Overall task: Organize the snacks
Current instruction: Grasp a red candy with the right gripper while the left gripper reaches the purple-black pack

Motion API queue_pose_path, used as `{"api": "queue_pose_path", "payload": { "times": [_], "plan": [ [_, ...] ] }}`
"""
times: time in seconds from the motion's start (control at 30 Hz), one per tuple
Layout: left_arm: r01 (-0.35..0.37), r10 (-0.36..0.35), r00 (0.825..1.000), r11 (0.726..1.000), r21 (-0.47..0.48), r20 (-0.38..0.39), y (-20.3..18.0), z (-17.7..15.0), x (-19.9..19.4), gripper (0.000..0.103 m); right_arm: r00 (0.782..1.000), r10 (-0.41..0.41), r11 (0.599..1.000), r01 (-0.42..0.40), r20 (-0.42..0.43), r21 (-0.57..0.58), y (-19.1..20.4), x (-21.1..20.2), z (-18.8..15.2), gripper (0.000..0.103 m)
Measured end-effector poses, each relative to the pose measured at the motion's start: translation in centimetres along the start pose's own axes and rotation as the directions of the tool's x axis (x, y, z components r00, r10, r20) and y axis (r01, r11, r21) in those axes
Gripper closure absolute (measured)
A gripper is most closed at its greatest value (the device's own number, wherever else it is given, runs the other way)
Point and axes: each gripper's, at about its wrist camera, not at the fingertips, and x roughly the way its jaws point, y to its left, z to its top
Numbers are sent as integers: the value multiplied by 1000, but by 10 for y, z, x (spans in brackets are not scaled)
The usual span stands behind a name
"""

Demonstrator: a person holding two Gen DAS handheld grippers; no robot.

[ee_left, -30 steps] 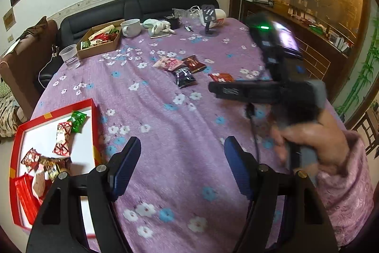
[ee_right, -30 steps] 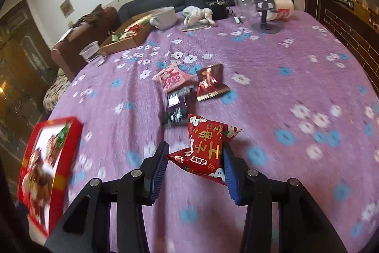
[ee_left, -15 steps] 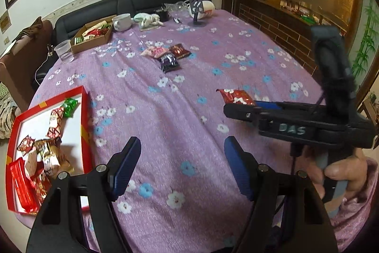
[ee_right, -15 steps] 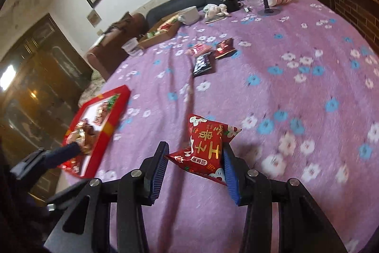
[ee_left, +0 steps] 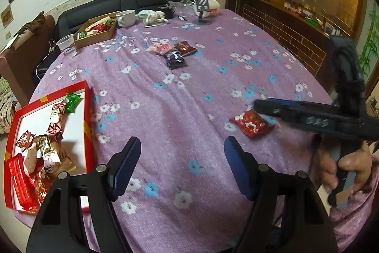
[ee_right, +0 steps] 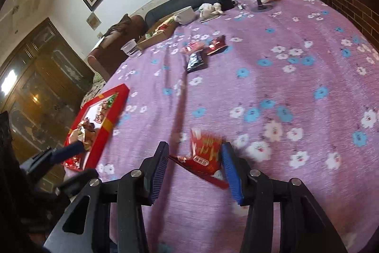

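Note:
My right gripper (ee_right: pixel 194 148) has its jaws opening. A red snack packet (ee_right: pixel 206 151) sits blurred between them; the left pad stands clear of it. In the left wrist view the same packet (ee_left: pixel 251 125) lies on the purple flowered tablecloth just under the right gripper's fingertips (ee_left: pixel 265 107). My left gripper (ee_left: pixel 182 144) hangs open over bare cloth with nothing between its fingers. The red box (ee_left: pixel 86 110) with several wrapped snacks lies at the table's near left corner, also seen in the right wrist view (ee_right: pixel 113 115).
Three snack packets (ee_left: pixel 174 51) lie mid-table. At the far end stand a cardboard box of snacks (ee_left: pixel 94 32), a white mug (ee_left: pixel 126 17), a plastic cup (ee_left: pixel 66 45) and a phone stand (ee_left: pixel 202 8). A black sofa runs behind; a brick counter is on the right.
My right gripper carried the red packet toward the near side of the table, its jaws widened, and the packet dropped out of the squeeze onto the cloth. The left gripper stayed open.

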Motion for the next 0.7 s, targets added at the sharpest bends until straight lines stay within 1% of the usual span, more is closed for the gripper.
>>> {"api": "queue_pose_path", "payload": {
  "times": [0.03, 0.07, 0.13, 0.23, 0.3, 0.37, 0.43, 0.5, 0.57, 0.6, 0.67, 0.7],
  "plan": [
    [-3, 3, 1000, 1000, -8, 0, 4, 1, 1, 30, 1000, 5, 1000, -5, 5, 11, -5, -4, 2, 54],
    [-7, 7, 1000, 1000, -23, 1, 11, 1, 2, 30, 1000, 15, 999, -16, 15, 31, -13, -9, 5, 51],
    [-10, 10, 1000, 999, -45, -3, 22, 1, 5, 30, 998, 24, 997, -27, 49, 72, -28, -19, 9, 48],
    [-17, 16, 1000, 998, -66, -14, 35, 1, 11, 30, 997, -5, 991, -6, 78, 134, -53, -34, 14, 47],
    [-9, 8, 1000, 997, -73, -25, 39, 3, 18, 30, 997, -19, 988, 7, 75, 157, -62, -37, 15, 47],
    [15, -17, 999, 998, -64, -37, 36, 5, 23, 30, 998, -21, 985, 11, 58, 172, -68, -37, 13, 47],
    [40, -41, 998, 999, -34, -36, 28, 7, 27, 30, 999, -10, 988, 5, 33, 155, -63, -33, 10, 47],
    [44, -45, 999, 999, -8, -31, 23, 12, 31, 30, 1000, 3, 992, -4, 9, 122, -52, -26, 7, 47],
    [39, -39, 998, 999, 1, -43, 26, 22, 37, 30, 999, 16, 998, -14, -35, 69, -33, -13, 5, 47],
    [36, -36, 998, 999, -14, -42, 31, 33, 42, 30, 998, 12, 999, -10, -59, 36, -22, -5, 5, 47],
    [18, -20, 999, 998, -54, -41, 42, 51, 50, 30, 994, -37, 999, 32, -99, -43, 0, 12, 2, 47],
    [8, -11, 999, 997, -71, -36, 46, 62, 55, 30, 992, -56, 997, 49, -110, -65, 6, 19, -1, 48]
  ]
}}
